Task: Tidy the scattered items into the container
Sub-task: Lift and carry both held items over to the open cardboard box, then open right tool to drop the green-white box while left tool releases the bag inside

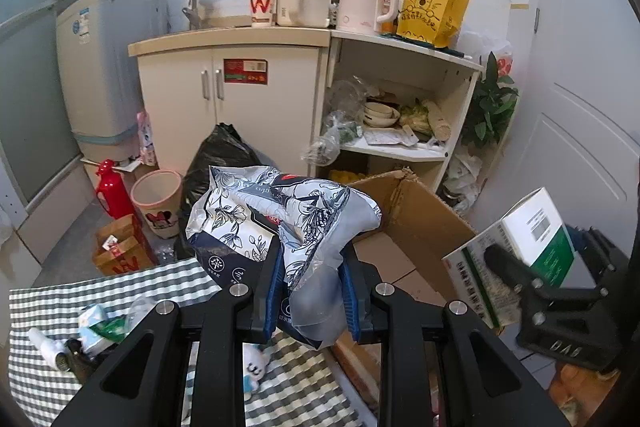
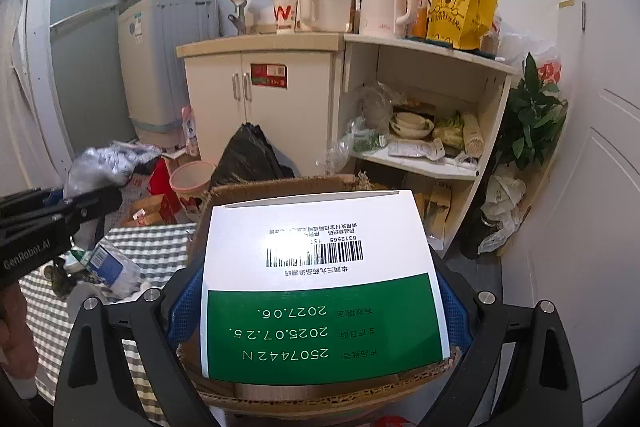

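Observation:
A crumpled blue-and-white floral plastic pack (image 1: pixel 280 211) is clamped between the blue pads of my left gripper (image 1: pixel 310 259), held up above the edge of the checked tablecloth (image 1: pixel 52 307). Just right of it is the open cardboard box (image 1: pixel 416 219). My right gripper (image 2: pixel 320 283) is shut on a white-and-green medicine carton (image 2: pixel 316 227), which hangs over the cardboard box's frayed rim (image 2: pixel 280 187). The left wrist view shows that carton (image 1: pixel 528 227) at the right. A small white bottle (image 1: pixel 44 347), a crumpled packet (image 1: pixel 96 323) and a small plush toy (image 1: pixel 252 367) lie on the cloth.
Beyond the table, a black rubbish bag (image 1: pixel 224 159), a pink bin (image 1: pixel 156 199), a red flask (image 1: pixel 110 191) and brown paper bags (image 1: pixel 120 247) stand on the floor. Behind are a white cupboard (image 1: pixel 240 87), a cluttered open shelf (image 1: pixel 400 131) and a potted plant (image 1: pixel 492 103).

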